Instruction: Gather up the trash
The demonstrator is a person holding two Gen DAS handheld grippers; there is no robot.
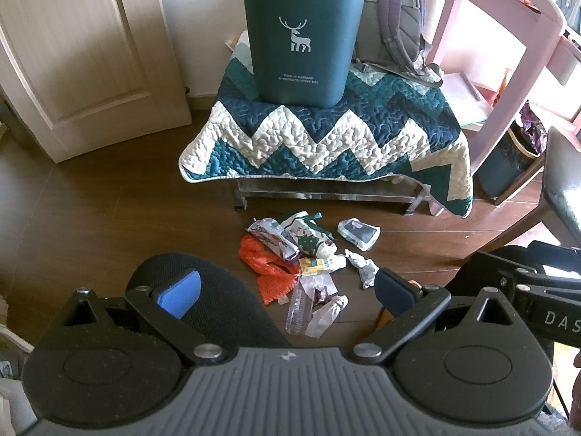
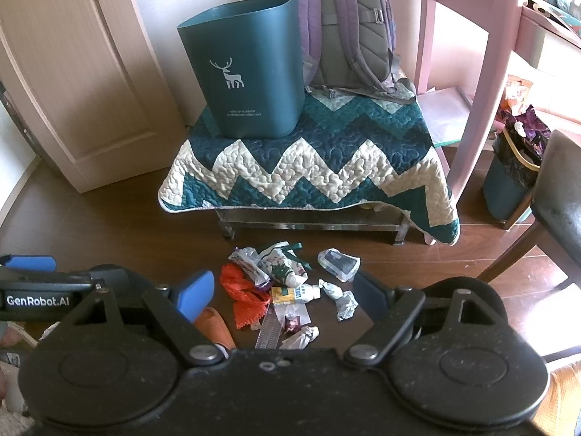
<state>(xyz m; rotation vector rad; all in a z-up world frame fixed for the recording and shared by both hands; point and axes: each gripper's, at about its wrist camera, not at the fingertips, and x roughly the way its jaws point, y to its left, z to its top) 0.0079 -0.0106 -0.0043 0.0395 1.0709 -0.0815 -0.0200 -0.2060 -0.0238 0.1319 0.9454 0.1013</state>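
- So both grippers were hanging above the floor, pointed down at the trash pile, neither one touching anything
- Left gripper had its jaws spread wide with nothing between them, the pile showing right through the gap
- Right gripper was the same deal, jaws wide apart and empty, just beside the left one, which poked into its view from the left edge
- The trash was all on the wood floor in front of the low surface: an orange mesh bag, a clear plastic bottle lying flat, a small white bottle with a yellow label, a crumpled wrapper off to the right, and a sealed pouch a bit apart from the rest
- The teal bin with the deer on it sat upright on the quilt covering that surface, mouth up, so I figured everything had to be lifted up and over its rim
- A backpack leaned against the wall right behind the bin
- My read: nothing collected yet, and I held the jaws open that wide because the pieces were tangled, so the loose wrapper or the pouch looked like the easiest first grab
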